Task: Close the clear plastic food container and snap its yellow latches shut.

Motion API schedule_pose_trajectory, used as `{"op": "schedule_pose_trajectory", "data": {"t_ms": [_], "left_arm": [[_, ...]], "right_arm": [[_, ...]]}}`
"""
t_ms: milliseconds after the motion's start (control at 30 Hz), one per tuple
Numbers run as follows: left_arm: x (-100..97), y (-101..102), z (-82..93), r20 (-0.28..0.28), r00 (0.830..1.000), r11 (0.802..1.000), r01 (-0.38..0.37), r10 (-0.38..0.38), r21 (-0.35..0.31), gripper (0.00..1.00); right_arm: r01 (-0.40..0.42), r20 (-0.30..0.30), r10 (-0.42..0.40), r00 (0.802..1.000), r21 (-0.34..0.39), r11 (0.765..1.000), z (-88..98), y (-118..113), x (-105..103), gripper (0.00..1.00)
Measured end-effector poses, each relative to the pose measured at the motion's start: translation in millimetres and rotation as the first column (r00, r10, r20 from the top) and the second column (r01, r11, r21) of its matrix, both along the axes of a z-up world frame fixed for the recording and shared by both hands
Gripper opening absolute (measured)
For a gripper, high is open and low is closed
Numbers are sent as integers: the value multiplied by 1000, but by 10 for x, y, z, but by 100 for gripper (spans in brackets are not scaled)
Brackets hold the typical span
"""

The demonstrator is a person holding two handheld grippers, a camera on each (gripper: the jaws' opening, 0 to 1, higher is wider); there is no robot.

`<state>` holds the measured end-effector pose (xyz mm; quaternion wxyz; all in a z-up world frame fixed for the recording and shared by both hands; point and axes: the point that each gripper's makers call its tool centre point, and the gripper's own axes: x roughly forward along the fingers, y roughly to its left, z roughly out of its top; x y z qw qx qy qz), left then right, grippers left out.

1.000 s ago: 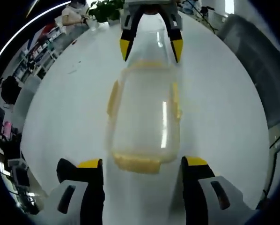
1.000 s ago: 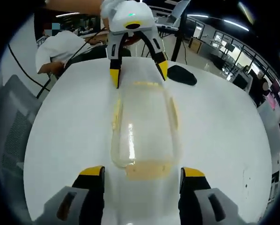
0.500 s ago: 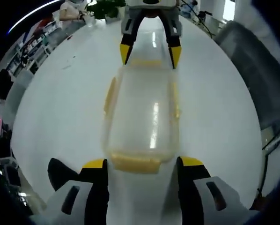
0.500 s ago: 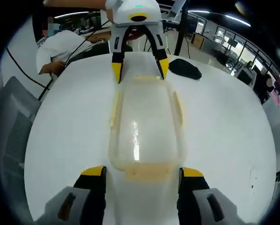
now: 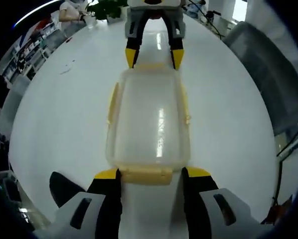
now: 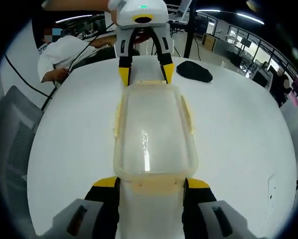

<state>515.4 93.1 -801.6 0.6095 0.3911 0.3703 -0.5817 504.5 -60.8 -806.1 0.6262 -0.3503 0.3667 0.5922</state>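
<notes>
Left tool (image 5: pixel 151 173) stands at the 6 o'clock end of the container (image 5: pixel 148 122) in the left gripper view, its two jaws spread about as wide as the end latch (image 5: pixel 147 175) and flanking it, one on each side; whether they press on it I cannot tell. The right tool (image 6: pixel 148 183) sits the same way at the opposite short end, jaws apart and bracketing that end's latch (image 6: pixel 151 184). Each tool shows at 12 o'clock in the other's view.

The container lies on the white surface (image 5: pixel 64 114) with its lid down, and its long axis runs straight from one tool to the other, from 6 to 12 o'clock in both views. So each tool is already nearest its own end latch. The side latches (image 5: pixel 111 97) along the long edges, at 9 and 3 o'clock, look flared outward and not yet snapped.

The coming move likely turns on that alignment: pressing each end latch inward along the long axis, then attending to the sides.
</notes>
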Motion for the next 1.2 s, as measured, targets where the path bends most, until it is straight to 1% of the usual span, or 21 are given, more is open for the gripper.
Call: {"op": "schedule_pose_trajectory", "data": {"t_ms": [100,133,167,200,233,267,300,400,533,700,767,967,1067,1200], "left_arm": [[-19,-8,12,-1,1000,1000,8,-8,0,45],[-17,0,15,0,1000,1000,14,-14,1,44],[-16,6,16,1,1000,1000,15,-15,3,44],[-17,12,18,7,999,999,33,-33,3,43],[-27,21,19,2,1000,1000,29,-29,7,36],[11,13,27,17,1000,1000,21,-22,2,37],[0,14,28,9,1000,1000,16,-16,3,37],[-9,8,41,10,1000,1000,10,-10,9,37],[-56,3,66,34,999,999,29,-29,14,37],[-76,-5,80,25,999,999,39,-40,5,37],[-69,-1,72,27,999,999,46,-46,17,37],[-86,9,68,14,1000,999,12,-13,45,37],[-81,15,66,12,1000,999,3,-4,42,37],[-86,25,66,29,999,999,-15,13,49,37]], "right_arm": [[-15,1,15,1000,0,1000,1,-4,-3,48],[-29,3,29,1000,-3,1000,2,-9,-7,46],[-37,3,37,999,-7,999,4,-20,-12,42],[-46,6,46,999,-14,999,7,-35,-13,38],[-51,-5,51,999,15,999,8,20,-34,38],[-69,11,69,998,-21,997,-10,-41,-25,38],[-49,3,49,999,-19,999,-21,-10,-25,38],[-54,7,55,998,-37,998,-23,1,-23,38],[-59,15,61,998,-63,996,-24,0,-21,38],[-66,5,67,998,-91,994,-15,-6,-14,38],[-68,3,68,998,-94,993,-11,-15,-12,38],[-58,2,58,998,-100,993,-7,-23,-15,38],[-58,-1,58,998,-101,993,-6,-26,-10,38],[-50,-1,50,999,-111,993,-2,-31,-20,38]]}}
